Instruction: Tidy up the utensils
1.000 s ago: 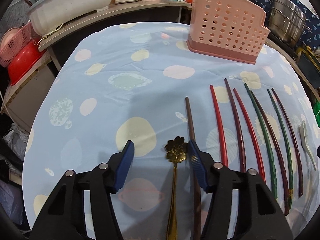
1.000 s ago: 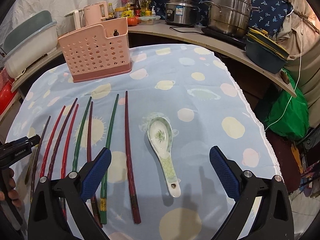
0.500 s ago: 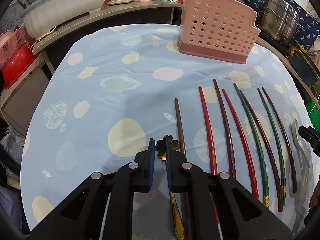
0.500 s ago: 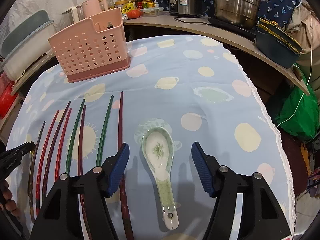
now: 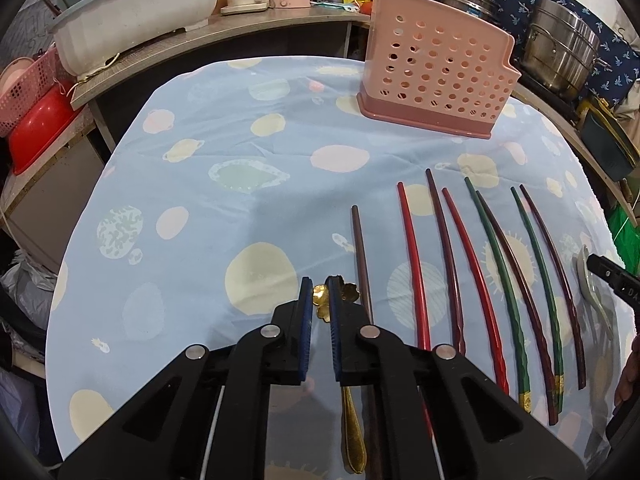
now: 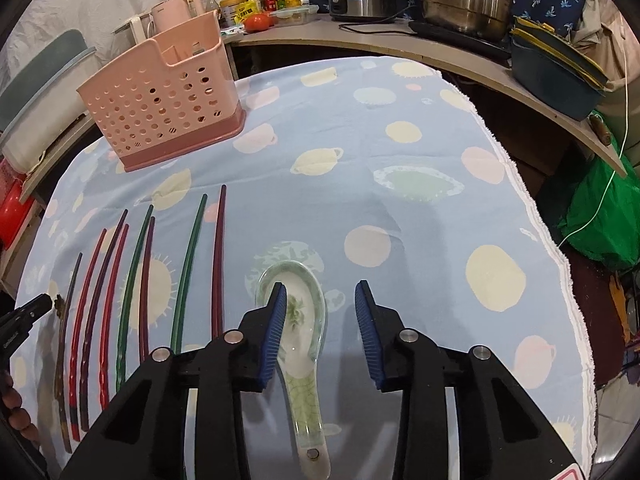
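The left gripper (image 5: 319, 294) is clamped on the gold spoon (image 5: 352, 432), whose flower bowl points toward the pink basket (image 5: 434, 80). The right gripper (image 6: 320, 300) is closing around the ceramic spoon (image 6: 298, 320), bowl likewise toward the basket, right of the chopsticks (image 6: 140, 280).

Both wrist views close, angled down at tablecloth (image 5: 240, 168) — sharing chopsticks (image 6: 218, 260), basket (image 5: 436, 80)
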